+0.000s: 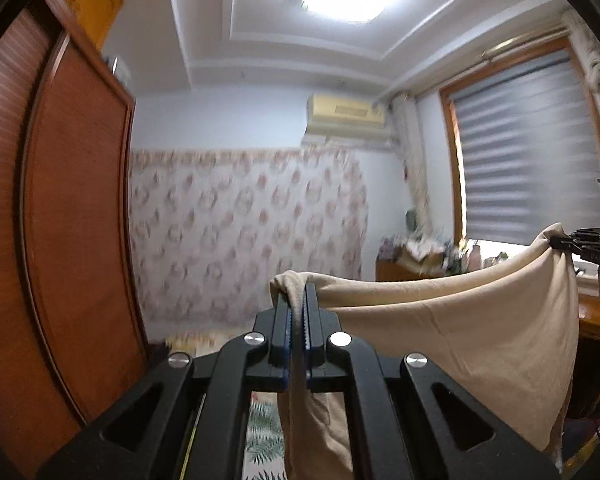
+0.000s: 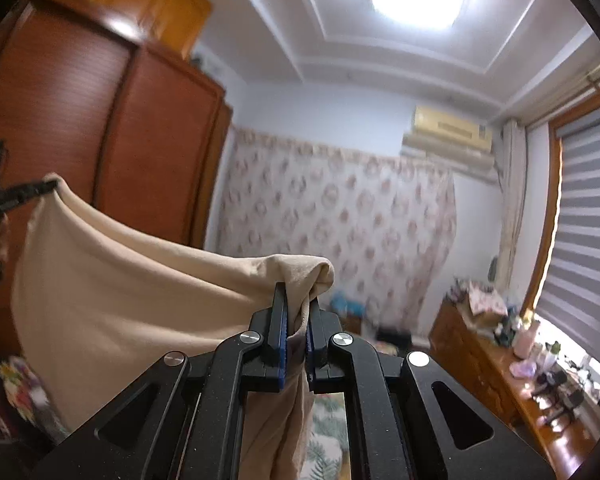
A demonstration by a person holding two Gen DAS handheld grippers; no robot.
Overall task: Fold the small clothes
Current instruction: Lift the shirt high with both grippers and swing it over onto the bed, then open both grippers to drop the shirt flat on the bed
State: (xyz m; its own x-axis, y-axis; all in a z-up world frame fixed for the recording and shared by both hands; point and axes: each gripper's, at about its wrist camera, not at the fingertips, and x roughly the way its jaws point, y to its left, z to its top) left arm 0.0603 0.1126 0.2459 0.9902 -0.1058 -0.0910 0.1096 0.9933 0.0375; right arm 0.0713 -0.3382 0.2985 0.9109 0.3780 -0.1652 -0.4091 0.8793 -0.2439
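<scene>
Beige cloth (image 1: 460, 320) hangs in mid-air across the lower centre of both views. The left gripper (image 1: 299, 304) and right gripper (image 2: 296, 308) each have jaws clamped tight on an upper corner, spread apart to stretch the top edge flat for folding.

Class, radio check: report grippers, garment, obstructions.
Left gripper, right gripper: jaws shut on beige garment. Garment held aloft, stretched between them, sagging. Nothing blocking.

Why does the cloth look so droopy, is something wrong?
Nothing stands out. The beige garment hangs in the air, pinched by the left gripper and the right gripper; its top edge sags between them, and no tear shows.
</scene>
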